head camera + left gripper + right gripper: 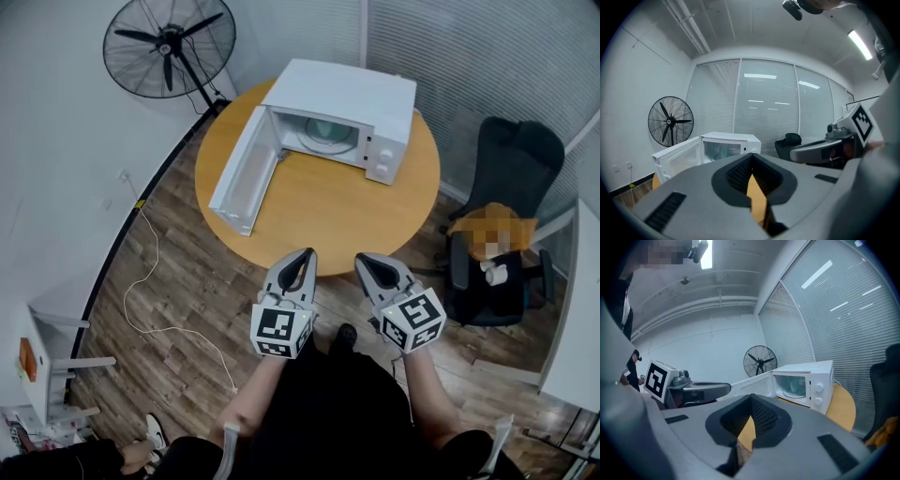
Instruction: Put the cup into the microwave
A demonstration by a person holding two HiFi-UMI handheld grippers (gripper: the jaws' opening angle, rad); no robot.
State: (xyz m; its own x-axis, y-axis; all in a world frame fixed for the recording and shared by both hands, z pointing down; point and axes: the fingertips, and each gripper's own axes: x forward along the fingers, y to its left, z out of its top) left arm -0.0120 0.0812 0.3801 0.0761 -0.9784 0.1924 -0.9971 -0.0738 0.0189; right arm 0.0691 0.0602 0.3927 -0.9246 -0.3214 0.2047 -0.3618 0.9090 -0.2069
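A white microwave (352, 98) stands at the far side of a round wooden table (309, 220), its door (242, 173) swung wide open to the left. Inside the cavity sits a pale greenish cup (328, 133), seen through the opening from the left gripper view as the cup (723, 151) and from the right gripper view as the cup (794, 386). My left gripper (305, 255) and right gripper (366, 261) hover side by side over the table's near edge, well short of the microwave. Both point at it, jaws together, nothing between them: left gripper (751, 158), right gripper (751, 400).
A black standing fan (169, 42) is at the far left behind the table. A black office chair (502, 220) with an orange thing on it stands at the right. A white cable (150, 281) trails over the wooden floor, and a white cabinet (52, 361) sits at the left.
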